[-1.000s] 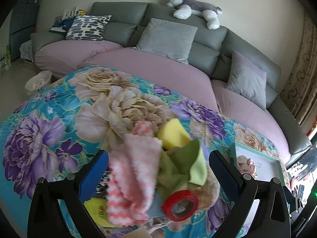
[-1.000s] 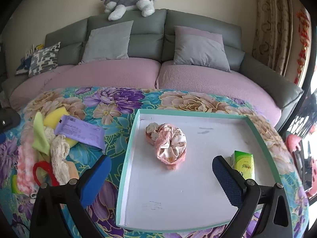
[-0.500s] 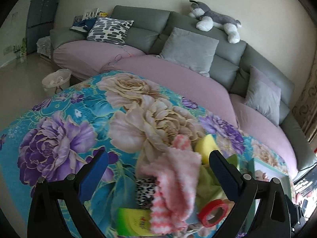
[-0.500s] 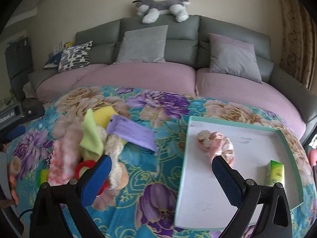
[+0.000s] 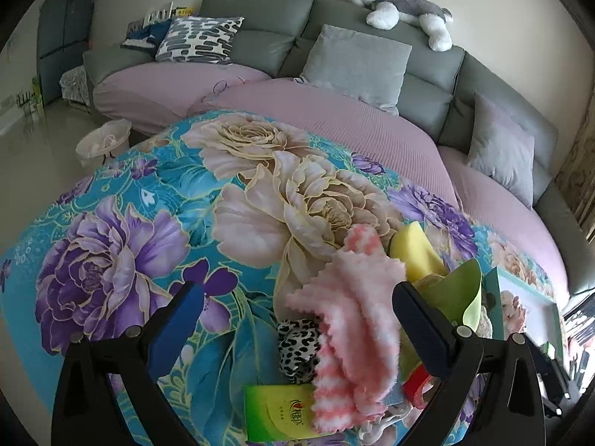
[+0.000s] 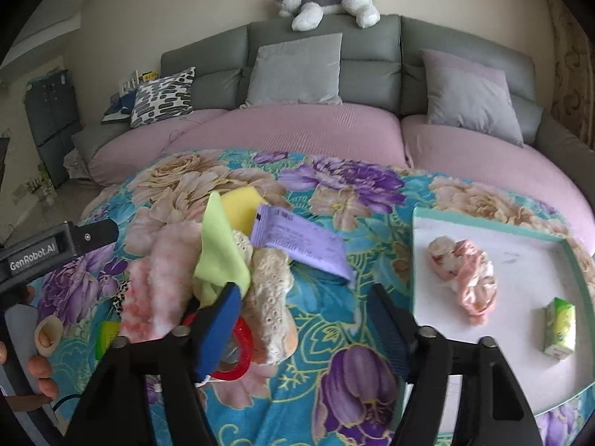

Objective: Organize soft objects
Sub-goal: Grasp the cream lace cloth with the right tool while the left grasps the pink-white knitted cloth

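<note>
The right gripper point(image 6: 303, 319) has swung away from the white tray point(image 6: 494, 379), which a second ago filled its view and now sits off at its 3 o'clock, and it faces the heap of soft things on the flowered bench point(image 6: 334, 193). Its jaws, wide apart a moment back, are closing; nothing is pinched between them yet, though the cream lace cloth point(image 6: 273, 297) lies just inside the left pad and the red tape ring point(image 6: 238, 366) sits half under it at 7 o'clock. The left gripper point(image 5: 297, 316) has drifted leftward over the bench, so the pile that was centred between its pads now crowds its 3 to 5 o'clock side; its jaws stand wide open and empty, with the pink fluffy cloth point(image 5: 353, 327) below the right pad, the leopard-print piece point(image 5: 297, 345) at 6 o'clock and a green tissue pack point(image 5: 279, 412) nearer the camera. In the pile, the lime cloth point(image 6: 219, 252) stands up against the yellow sponge point(image 6: 241, 204), and a purple packet point(image 6: 301, 241) leans across them at 1 o'clock. Already in the tray are a pink bundled cloth point(image 6: 465, 278) and a second green pack point(image 6: 559, 329). I judge that one delivery is done and the right hand is lining up the next pick, probably the lace cloth; the tape ring beneath it could snag.
</note>
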Demonstrator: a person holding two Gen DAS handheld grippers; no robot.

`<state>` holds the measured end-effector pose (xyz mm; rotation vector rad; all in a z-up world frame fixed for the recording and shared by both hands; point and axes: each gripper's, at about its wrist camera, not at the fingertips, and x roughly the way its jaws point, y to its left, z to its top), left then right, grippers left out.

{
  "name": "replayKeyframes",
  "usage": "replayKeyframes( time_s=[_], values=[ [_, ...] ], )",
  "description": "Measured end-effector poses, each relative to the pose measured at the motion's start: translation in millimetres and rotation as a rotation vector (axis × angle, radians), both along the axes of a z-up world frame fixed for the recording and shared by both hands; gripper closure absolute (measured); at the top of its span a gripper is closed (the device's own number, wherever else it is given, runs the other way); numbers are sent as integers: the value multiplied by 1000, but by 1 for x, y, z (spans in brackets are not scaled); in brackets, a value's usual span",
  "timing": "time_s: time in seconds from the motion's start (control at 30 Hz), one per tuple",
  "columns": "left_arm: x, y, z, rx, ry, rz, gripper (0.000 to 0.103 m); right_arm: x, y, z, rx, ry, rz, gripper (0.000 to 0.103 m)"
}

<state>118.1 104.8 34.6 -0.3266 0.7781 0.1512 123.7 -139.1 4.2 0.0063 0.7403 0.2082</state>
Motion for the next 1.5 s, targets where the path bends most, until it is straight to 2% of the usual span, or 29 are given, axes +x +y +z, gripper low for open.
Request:
replayKeyframes(
  time_s=[0.13, 0.47, 0.53, 0.6, 0.67, 0.77, 0.93, 1.0, 1.1, 1.5],
  values=[
    [3, -1, -5, -39, 8, -31, 2, 5, 1, -8, 26, 33, 2, 41],
    [10, -22, -14, -12, 33, -116, 3, 10, 7, -24, 54, 96, 43, 59],
    [12, -27, -18, 4, 47, -132, 7, 12, 5, -26, 69, 104, 39, 59],
    [15, -33, -23, 16, 67, -150, 22, 13, 3, -29, 82, 118, 35, 59],
    [18, -38, -29, 19, 94, -175, 28, 14, 2, -32, 84, 130, 28, 59],
    [19, -44, -31, 48, 111, -189, 33, 16, 2, -35, 94, 143, 27, 64],
    [13, -47, -20, 85, 72, -188, 36, 15, 4, -37, 93, 155, 40, 68],
    [14, -51, -19, 89, 73, -209, 48, 15, 3, -37, 100, 158, 41, 69],
    [17, -58, -24, 100, 100, -236, 59, 15, 2, -38, 115, 165, 42, 71],
    [16, -71, -23, 115, 95, -283, 77, 16, 2, -39, 133, 179, 43, 73]
  ],
)
